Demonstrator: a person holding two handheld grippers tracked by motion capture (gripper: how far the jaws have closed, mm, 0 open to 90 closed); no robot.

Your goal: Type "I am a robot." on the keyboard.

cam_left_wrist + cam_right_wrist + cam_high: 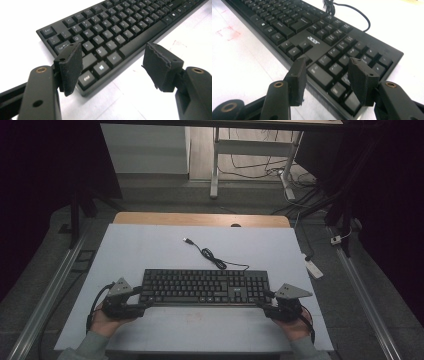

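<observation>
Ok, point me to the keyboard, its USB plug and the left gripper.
keyboard [200,286], high view, on the middle key rows.
USB plug [186,240], high view, on the cable's free end.
left gripper [112,66], left gripper view, midway between its fingertips.

The high view looks forward and down from above the person's near side, taking in the whole white table [150,245] from some way off. The left gripper view sits low and close at the keyboard's [205,286] left near corner, the right gripper view at its right near corner. All three share the keyboard [112,30] [317,42].
</observation>
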